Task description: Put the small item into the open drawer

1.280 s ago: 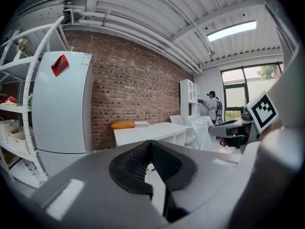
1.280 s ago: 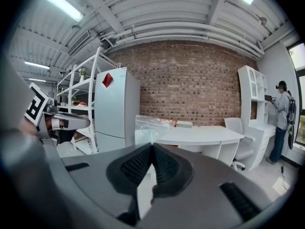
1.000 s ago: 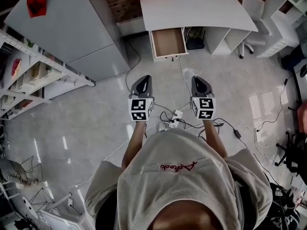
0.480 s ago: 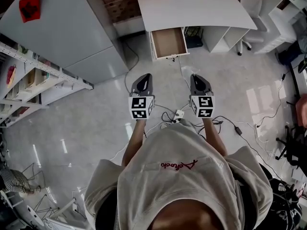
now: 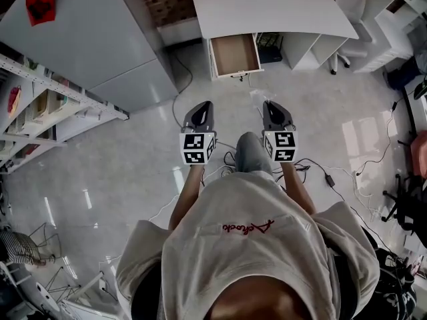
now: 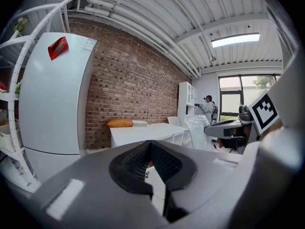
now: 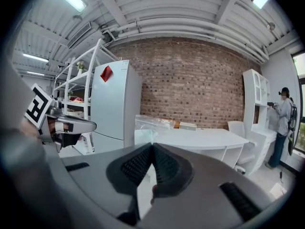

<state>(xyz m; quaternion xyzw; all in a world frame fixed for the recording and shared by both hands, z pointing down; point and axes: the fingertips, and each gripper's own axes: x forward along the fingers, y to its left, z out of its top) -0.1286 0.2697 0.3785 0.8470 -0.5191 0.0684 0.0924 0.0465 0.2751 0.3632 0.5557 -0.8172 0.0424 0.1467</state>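
Standing on the pale floor, a person stretches both forearms (image 5: 188,193) forward side by side, well short of the white desk (image 5: 273,15). The left gripper (image 5: 201,105) and right gripper (image 5: 272,105) are level and parallel, noses toward the desk. Each gripper's own view shows its ribbed black jaws closed tip to tip with nothing between them.

The shallow brown-bottomed open drawer (image 5: 233,57) juts from the desk's left end toward the person, its long axis running desk to person, mouth up. Which thing is the small item cannot be told; a flat white box (image 6: 139,123) lies on the desk's back edge beside an orange cushion (image 6: 119,123).

Only the head view shows the drawer and the loose cables (image 5: 313,172) on the floor. The left gripper view adds a white fridge (image 6: 52,94) with a red tag (image 6: 58,47). The right gripper view adds a clear plastic bag (image 7: 153,123) on the desk and a distant person (image 7: 283,123).
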